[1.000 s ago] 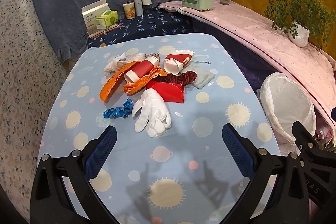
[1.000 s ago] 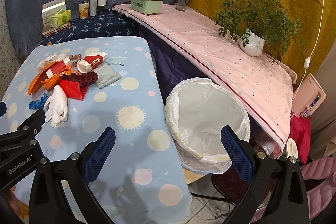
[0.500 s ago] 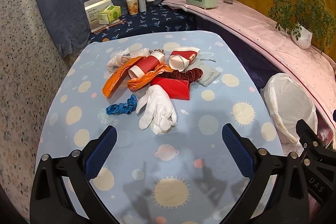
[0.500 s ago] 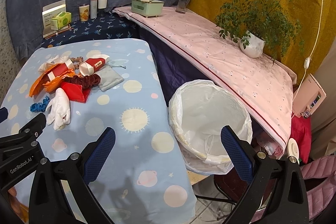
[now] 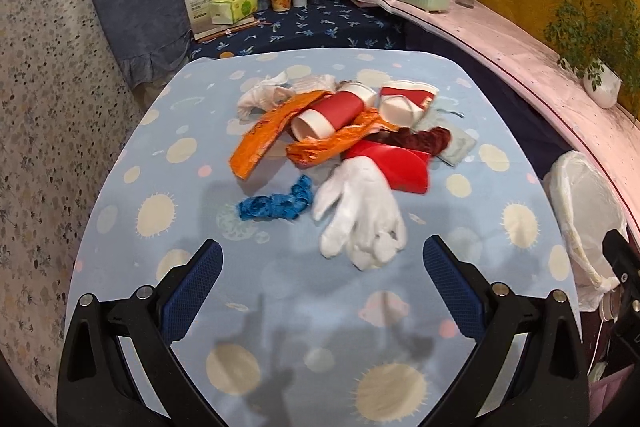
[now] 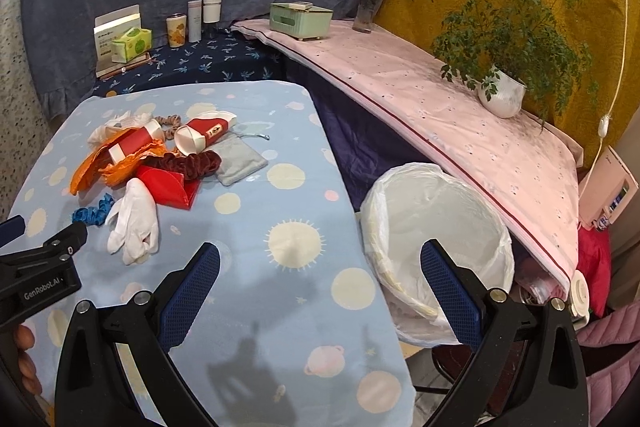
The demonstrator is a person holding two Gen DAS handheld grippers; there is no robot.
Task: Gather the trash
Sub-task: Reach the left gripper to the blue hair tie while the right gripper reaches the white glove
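A table [image 5: 120,211] under a pale blue cloth printed with suns and planets fills the middle of both views. At its right edge, lower right in the right wrist view, stands a bin lined with a white bag [image 6: 436,223], its mouth open.

The left gripper [image 5: 322,259] sits at the bottom of its frame, its blue-padded fingers spread wide and holding nothing. The right gripper [image 6: 320,261] is likewise spread and empty, one finger over the cloth and the other over the bin's rim.

The trash lies heaped in the upper centre of the left wrist view. An orange wrapper [image 5: 260,143] curls around a red paper cup [image 5: 336,113] lying on its side. Below it lies a white glove [image 5: 360,211], closest to the left gripper, touching a flattened red cup [image 5: 396,163]. A second red and white cup [image 5: 404,103] lies upper right of the heap, with a dark red scrunchie [image 5: 420,139] beneath it. A crumpled blue scrap [image 5: 276,203] sits just left of the glove.
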